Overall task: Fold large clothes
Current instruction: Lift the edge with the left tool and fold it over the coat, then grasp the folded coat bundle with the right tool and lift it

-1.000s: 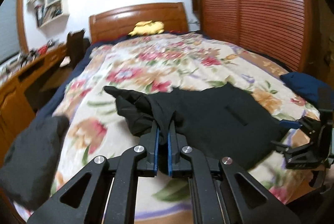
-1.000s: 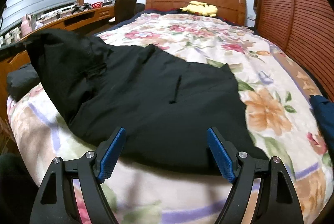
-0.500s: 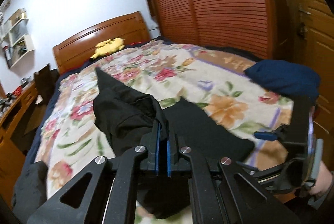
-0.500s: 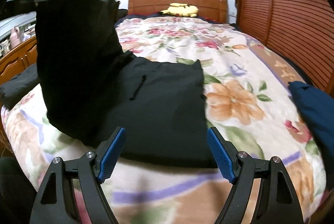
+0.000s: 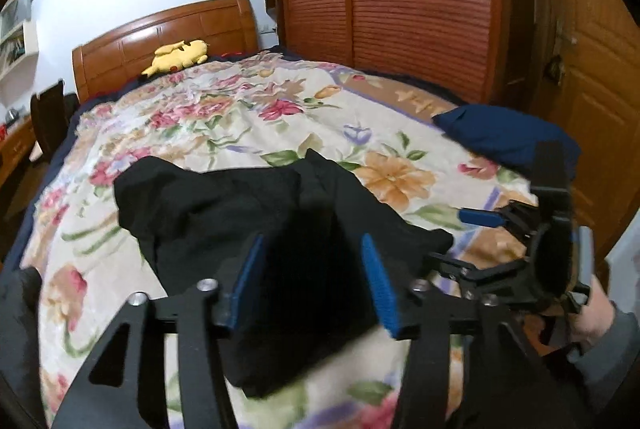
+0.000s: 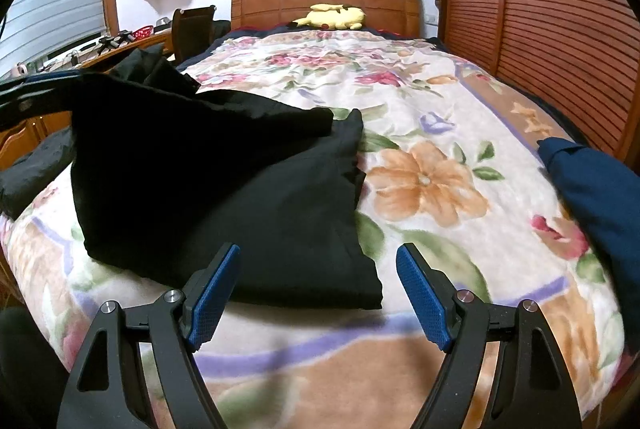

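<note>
At the near edge of the bed, the left gripper has just been opening, its fingers now half apart with loose black garment between them, seemingly released. The right gripper hovers wide and empty. One fold looks laid over; next, grasp an edge for another.

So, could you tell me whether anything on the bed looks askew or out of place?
The black garment is folded unevenly: its upper layer lies bunched and crooked across the lower one, edges not lined up. Nothing looks spilled or damaged.
</note>
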A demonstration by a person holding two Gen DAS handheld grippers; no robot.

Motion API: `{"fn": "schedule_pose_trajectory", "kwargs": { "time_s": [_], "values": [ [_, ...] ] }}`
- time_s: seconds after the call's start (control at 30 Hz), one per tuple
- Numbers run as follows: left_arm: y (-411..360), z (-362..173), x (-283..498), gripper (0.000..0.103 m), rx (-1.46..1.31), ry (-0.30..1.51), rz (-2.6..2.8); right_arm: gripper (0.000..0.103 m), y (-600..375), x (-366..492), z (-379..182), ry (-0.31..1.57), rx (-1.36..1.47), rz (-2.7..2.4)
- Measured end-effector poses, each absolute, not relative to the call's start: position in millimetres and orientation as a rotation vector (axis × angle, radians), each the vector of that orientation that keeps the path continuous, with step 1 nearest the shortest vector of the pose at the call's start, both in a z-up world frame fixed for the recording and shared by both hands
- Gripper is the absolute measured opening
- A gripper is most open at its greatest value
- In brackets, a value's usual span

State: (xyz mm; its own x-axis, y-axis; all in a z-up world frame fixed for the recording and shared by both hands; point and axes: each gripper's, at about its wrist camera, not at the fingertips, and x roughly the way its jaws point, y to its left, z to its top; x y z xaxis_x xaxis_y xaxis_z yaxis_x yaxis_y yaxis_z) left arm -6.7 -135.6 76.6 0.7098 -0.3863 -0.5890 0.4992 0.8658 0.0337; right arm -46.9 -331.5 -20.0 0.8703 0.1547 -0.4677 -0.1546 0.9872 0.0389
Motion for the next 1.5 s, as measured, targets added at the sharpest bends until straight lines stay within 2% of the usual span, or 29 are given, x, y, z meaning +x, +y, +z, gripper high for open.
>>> {"fn": "schedule_pose_trajectory", "kwargs": {
  "time_s": [0.07,0.13,0.4,0.8,1.07,1.27,1.5],
  "values": [
    [-122.8,77.2,-16.4,0.075,0.163,0.586,-0.495,0.082,-332.8,-46.3,-18.7,0.48,0.006,0.161],
    [-113.2,76.9,-22.9,0.079,0.14,0.567,-0.49,0.082,-334.2,-46.7,-16.9,0.469,0.016,0.164],
    [-69.0,66.4,-39.5,0.079,0.114,0.53,-0.413,0.082,-323.3,-47.6,3.4,0.407,0.07,0.209],
    [27.1,25.6,-36.9,0.079,-0.026,0.541,-0.266,0.082,-253.5,-27.3,25.7,0.369,0.002,0.358],
    [60.4,1.4,-30.5,0.079,-0.036,0.54,-0.212,0.082,-212.5,24.4,61.9,0.399,-0.046,0.416],
    [81.5,-15.8,-32.8,0.079,-0.075,0.543,-0.212,0.084,-160.3,66.0,79.8,0.451,-0.184,0.457],
    [101.6,-26.5,-35.4,0.079,-0.082,0.543,-0.196,0.084,-119.0,101.8,79.6,0.523,-0.306,0.488]
  ]
}}
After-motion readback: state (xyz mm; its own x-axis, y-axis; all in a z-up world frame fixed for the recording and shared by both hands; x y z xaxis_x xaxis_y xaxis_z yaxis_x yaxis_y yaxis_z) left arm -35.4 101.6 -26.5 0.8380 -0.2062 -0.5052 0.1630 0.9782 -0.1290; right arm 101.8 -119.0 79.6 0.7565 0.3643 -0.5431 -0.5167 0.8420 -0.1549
